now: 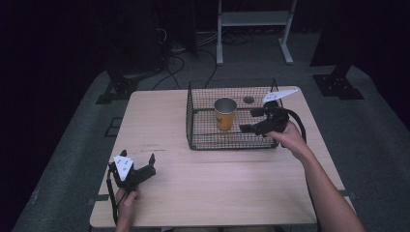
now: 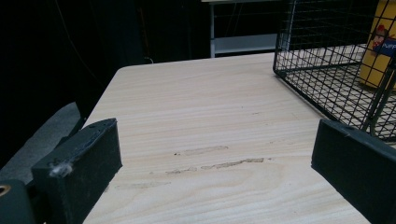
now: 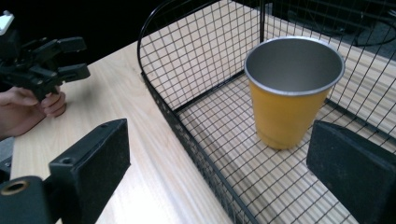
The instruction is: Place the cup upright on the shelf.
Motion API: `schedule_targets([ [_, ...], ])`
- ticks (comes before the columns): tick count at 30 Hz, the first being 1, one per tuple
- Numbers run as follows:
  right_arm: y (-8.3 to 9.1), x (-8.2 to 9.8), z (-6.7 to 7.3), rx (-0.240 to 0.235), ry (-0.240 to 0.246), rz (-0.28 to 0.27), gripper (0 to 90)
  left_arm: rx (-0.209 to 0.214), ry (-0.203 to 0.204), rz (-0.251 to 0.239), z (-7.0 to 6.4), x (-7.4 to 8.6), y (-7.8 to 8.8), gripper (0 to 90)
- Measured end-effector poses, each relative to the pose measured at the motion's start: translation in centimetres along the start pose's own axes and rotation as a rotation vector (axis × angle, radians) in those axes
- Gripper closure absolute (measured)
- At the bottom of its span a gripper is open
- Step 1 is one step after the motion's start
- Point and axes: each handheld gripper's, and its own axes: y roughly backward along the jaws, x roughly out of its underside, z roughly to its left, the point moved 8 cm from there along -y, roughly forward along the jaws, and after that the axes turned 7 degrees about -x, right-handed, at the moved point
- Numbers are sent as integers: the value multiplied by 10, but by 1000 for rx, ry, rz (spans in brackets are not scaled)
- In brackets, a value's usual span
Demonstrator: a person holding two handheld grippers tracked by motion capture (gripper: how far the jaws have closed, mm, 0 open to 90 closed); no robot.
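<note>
The pale wooden worktop (image 1: 212,188) carries a black wire basket (image 1: 193,121) on its far right half, standing with its open top up. Inside the basket, near its middle, a yellow cup (image 1: 225,114) with a metal rim stands upright on the wire floor, its mouth open upward; in the right gripper view the same cup (image 3: 290,91) sits well inside the basket wall (image 3: 187,74), and in the left gripper view part of its yellow side (image 2: 380,42) shows through the mesh (image 2: 327,60). The right tool (image 1: 255,120) reaches over the basket's right side, held by the person's right hand (image 1: 289,137); its jaws are spread wide and hold nothing, pointing at the cup from just beside it without touching. The left tool (image 1: 140,162) rests low at the near left part of the worktop, well apart from the basket, held by the left hand (image 1: 126,198); its jaws are also spread apart and empty over bare wood. The right gripper view shows that left tool (image 3: 77,58) farther off with its hand (image 3: 28,109) on the worktop.
</note>
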Motion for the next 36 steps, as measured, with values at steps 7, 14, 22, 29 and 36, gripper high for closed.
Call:
schedule_targets([
  [7, 7, 16, -2, 7, -19, 12, 55, -1, 0, 1, 0, 0, 0, 8],
  [14, 13, 31, 4, -8, -21, 4, 55, 1, -2, 0, 0, 0, 0, 8],
  [22, 18, 45, 13, -9, -3, -3, 55, 2, -5, 2, 0, 0, 0, 8],
  [29, 19, 61, 20, -21, -2, -6, 55, 4, -4, -1, -1, 0, 0, 8],
  [36, 22, 75, 23, -22, -8, 4, 55, 4, -6, -2, -1, 0, 0, 8],
])
